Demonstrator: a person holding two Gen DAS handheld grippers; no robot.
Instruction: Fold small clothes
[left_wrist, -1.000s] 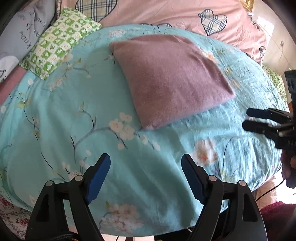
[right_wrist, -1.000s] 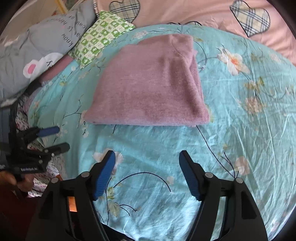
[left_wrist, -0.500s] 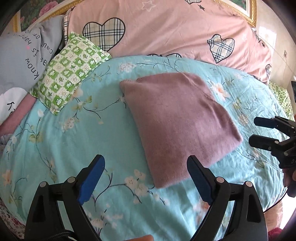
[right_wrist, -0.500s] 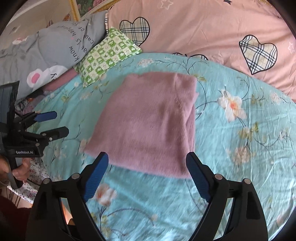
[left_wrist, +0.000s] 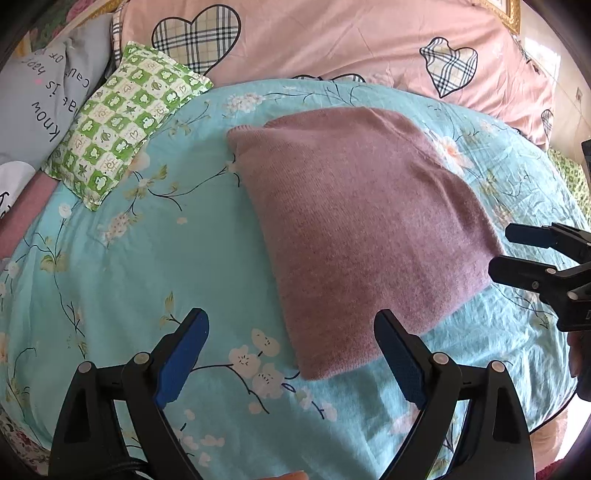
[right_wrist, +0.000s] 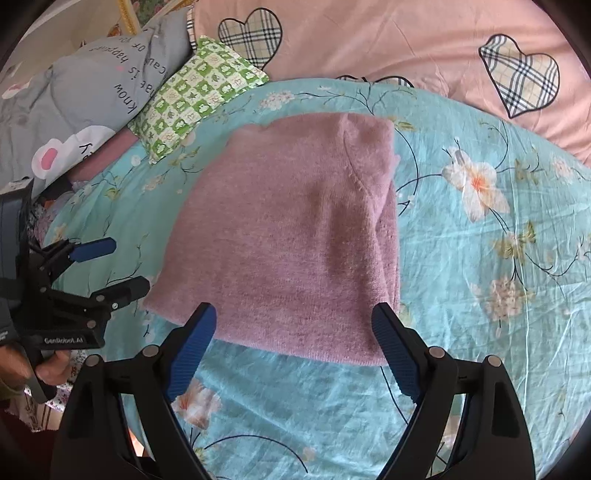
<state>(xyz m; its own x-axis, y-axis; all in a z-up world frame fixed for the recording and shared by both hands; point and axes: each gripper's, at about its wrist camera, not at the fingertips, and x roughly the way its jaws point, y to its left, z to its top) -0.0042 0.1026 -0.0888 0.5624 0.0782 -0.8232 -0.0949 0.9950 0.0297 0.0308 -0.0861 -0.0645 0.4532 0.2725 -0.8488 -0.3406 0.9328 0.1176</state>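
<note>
A mauve knitted garment lies folded into a rough square on the turquoise floral bedsheet; it also shows in the right wrist view. My left gripper is open and empty, just short of the garment's near left corner. My right gripper is open and empty, hovering at the garment's near edge. Each gripper shows in the other's view, the right one at the garment's right corner, the left one at its left corner.
A green checked pillow and a grey printed pillow lie at the back left. A pink quilt with plaid hearts runs along the back. The bed's edge drops off near both grippers.
Both grippers have moved forward toward the garment, which now sits closer and larger in both views. Both stay open.
</note>
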